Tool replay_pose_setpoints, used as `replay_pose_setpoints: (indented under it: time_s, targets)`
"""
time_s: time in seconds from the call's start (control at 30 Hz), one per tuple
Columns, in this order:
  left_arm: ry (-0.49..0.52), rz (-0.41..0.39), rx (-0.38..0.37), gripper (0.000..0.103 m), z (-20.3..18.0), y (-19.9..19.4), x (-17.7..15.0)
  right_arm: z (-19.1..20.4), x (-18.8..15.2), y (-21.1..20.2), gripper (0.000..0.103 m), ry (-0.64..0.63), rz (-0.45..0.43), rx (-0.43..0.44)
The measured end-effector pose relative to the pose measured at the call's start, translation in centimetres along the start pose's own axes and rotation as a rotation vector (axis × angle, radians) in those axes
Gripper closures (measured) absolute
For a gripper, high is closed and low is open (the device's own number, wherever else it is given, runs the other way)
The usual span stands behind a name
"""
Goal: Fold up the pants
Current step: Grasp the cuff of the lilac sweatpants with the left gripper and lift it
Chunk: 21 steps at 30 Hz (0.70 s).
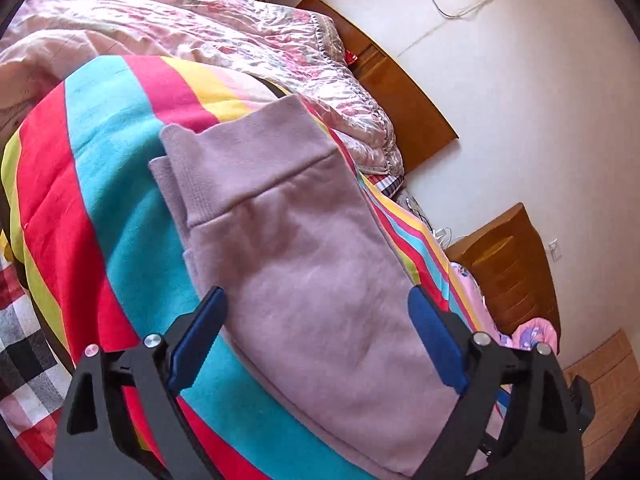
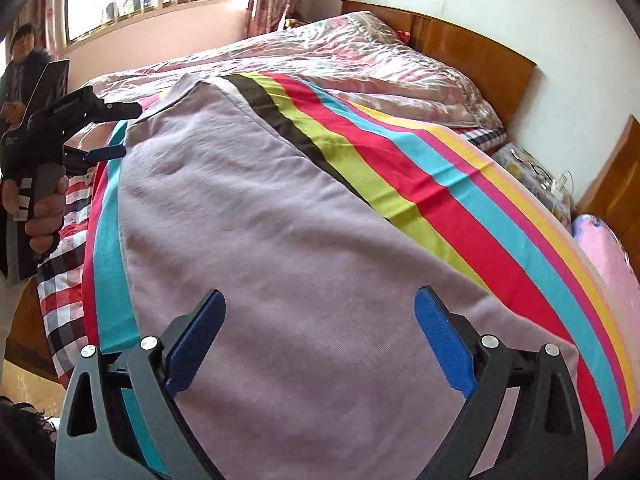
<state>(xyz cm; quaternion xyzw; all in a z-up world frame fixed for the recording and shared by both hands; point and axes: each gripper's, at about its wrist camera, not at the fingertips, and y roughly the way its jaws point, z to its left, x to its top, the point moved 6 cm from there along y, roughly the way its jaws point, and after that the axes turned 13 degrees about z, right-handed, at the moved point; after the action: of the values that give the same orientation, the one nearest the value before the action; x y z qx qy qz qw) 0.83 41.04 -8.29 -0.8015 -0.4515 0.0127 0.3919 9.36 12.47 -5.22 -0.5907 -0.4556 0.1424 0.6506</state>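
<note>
The lilac pants (image 1: 304, 248) lie flat on a striped blanket (image 1: 120, 184) on the bed, folded lengthwise, with the ribbed cuffs (image 1: 180, 160) at the far end. My left gripper (image 1: 316, 300) hovers open above the pants, holding nothing. In the right wrist view the pants (image 2: 260, 240) stretch away from me. My right gripper (image 2: 318, 300) is open and empty just above them. The left gripper (image 2: 116, 132) also shows there at the far left, open, near the pants' far corner.
A pink quilt (image 1: 240, 36) is piled at the bed's far side by the wooden headboard (image 2: 472, 52). A wooden nightstand (image 1: 516, 268) stands at the right. A checked sheet (image 2: 64, 256) hangs at the left edge. A person (image 2: 20, 64) stands by the window.
</note>
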Motion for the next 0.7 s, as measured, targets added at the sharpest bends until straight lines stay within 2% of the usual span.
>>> replay_pose_setpoints:
  time_s: [0.1, 0.17, 0.27, 0.33, 0.4, 0.5, 0.53, 0.57, 0.63, 0.7]
  targets:
    - [-0.084, 0.007, -0.001, 0.021, 2.3, 0.0, -0.2, 1.8, 1.3, 1.4, 0.011, -0.035, 0.012, 0.032]
    - [-0.121, 0.001, 0.006, 0.032, 3.0, -0.1, -0.6, 2.2, 1.1, 2.3, 0.011, -0.029, 0.035, 0.039]
    - [-0.106, -0.003, 0.014, 0.032, 2.8, -0.1, -0.9, 1.9, -0.3, 4.3, 0.011, 0.004, 0.080, 0.064]
    - [-0.101, -0.008, 0.009, 0.032, 2.6, 0.1, -0.2, 1.4, -0.6, 4.6, 0.011, 0.041, 0.060, 0.111]
    - [-0.091, -0.022, -0.003, 0.033, 2.6, 0.1, 0.9, 1.6, -0.5, 4.6, 0.011, 0.036, 0.061, 0.103]
    - [-0.136, -0.043, -0.084, 0.051, 3.5, 0.5, 3.0, 1.7, -0.5, 4.7, 0.010, 0.035, 0.059, 0.105]
    - [-0.152, -0.050, -0.115, 0.071, 4.1, 0.7, 3.5, 1.7, -0.5, 4.7, 0.009, 0.037, 0.059, 0.109]
    - [-0.168, -0.051, -0.165, 0.081, 4.7, 0.8, 3.8, 1.7, -0.5, 4.7, 0.009, 0.038, 0.059, 0.114]
    - [-0.205, -0.055, -0.258, 0.085, 5.5, 1.0, 3.8, 1.7, -0.3, 4.2, 0.009, 0.048, 0.053, 0.110]
    - [-0.181, -0.065, -0.255, 0.085, 5.2, 0.8, 3.4, 2.0, 1.0, 2.9, 0.009, 0.069, 0.013, 0.150]
